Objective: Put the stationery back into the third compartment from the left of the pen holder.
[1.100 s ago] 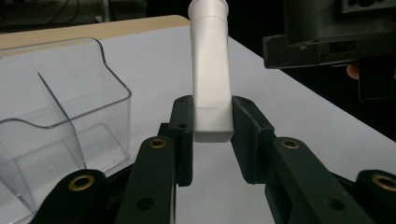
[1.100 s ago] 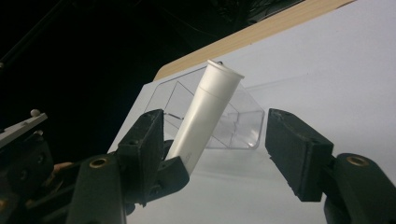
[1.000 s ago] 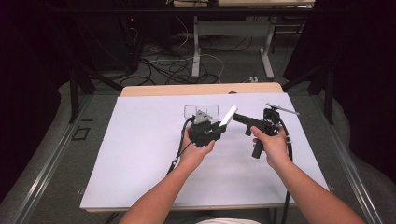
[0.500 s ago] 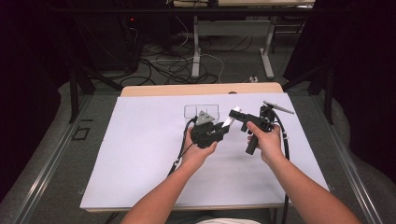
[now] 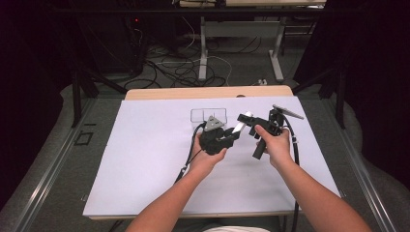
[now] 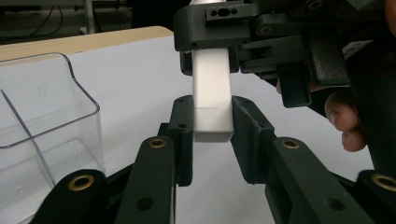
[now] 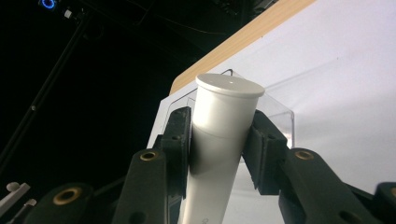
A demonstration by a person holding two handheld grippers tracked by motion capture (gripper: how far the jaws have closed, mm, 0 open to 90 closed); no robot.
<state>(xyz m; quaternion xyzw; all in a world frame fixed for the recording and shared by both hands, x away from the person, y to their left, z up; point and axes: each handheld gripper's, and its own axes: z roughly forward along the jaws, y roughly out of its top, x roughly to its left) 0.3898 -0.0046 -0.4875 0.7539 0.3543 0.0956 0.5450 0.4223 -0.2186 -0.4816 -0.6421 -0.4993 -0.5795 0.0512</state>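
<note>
Left tongs: I keep them clenched on the white tube beside the clear box.
Right tongs: just closing on the tube's capped end; seemingly seated, so I twist gently.

High view: overhead, facing forward and down across the table. Gripper views: close, along each gripper's jaws; all share the white tube and clear box.

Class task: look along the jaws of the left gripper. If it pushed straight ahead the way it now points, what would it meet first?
Probably the right gripper. The left gripper is shut on the lower end of a white tube, and the right gripper's jaws, just closing, clasp that tube directly ahead. Depth is hard to judge.
</note>
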